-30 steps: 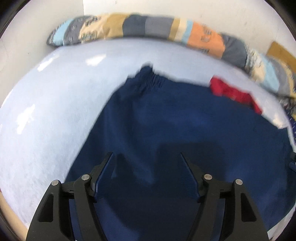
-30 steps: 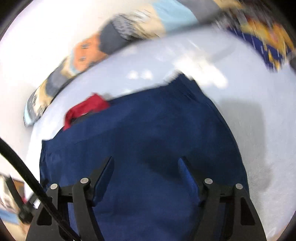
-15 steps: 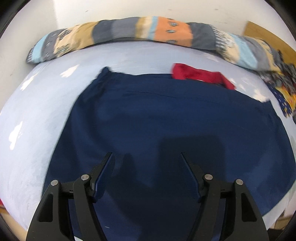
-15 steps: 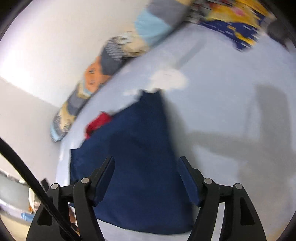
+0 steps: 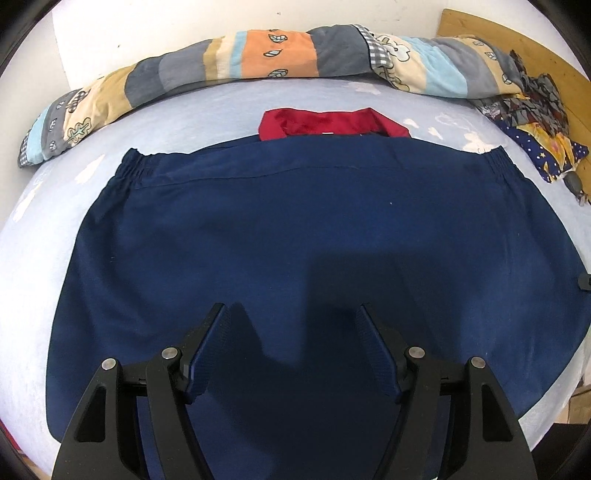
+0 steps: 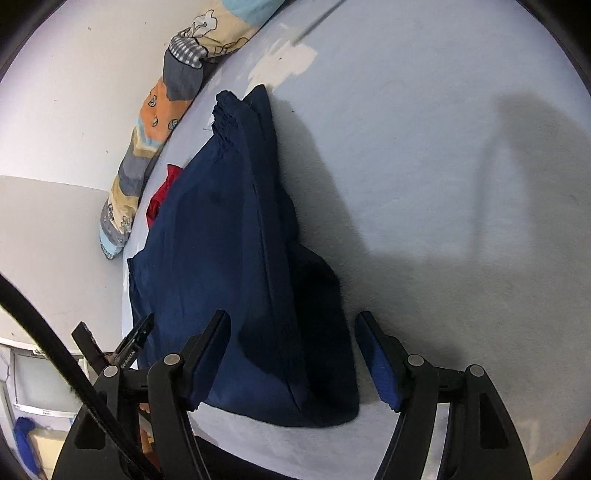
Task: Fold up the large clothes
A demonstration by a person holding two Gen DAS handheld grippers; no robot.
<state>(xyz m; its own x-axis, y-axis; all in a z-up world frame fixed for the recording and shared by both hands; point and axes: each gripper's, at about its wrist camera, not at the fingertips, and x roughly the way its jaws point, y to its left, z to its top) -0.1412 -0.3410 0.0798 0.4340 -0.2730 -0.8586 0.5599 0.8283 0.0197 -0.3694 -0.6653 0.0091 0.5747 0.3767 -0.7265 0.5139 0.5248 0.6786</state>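
Note:
A large navy garment with gathered elastic at both far corners lies spread flat on the light blue bed sheet. My left gripper hovers open over its near middle, with nothing between the pads. In the right wrist view the same navy garment is seen from its right end, where the cloth lies in folds. My right gripper stands open just above that near right corner, its right finger over bare sheet.
A red garment lies half under the navy one's far edge. A rolled patchwork quilt runs along the wall. Patterned cloths are heaped at the far right by a wooden board. The bed's edge is near me.
The left view has swung and rolled, so the whole garment is now centred. The right gripper has moved right and down to the garment's right end, over its corner.

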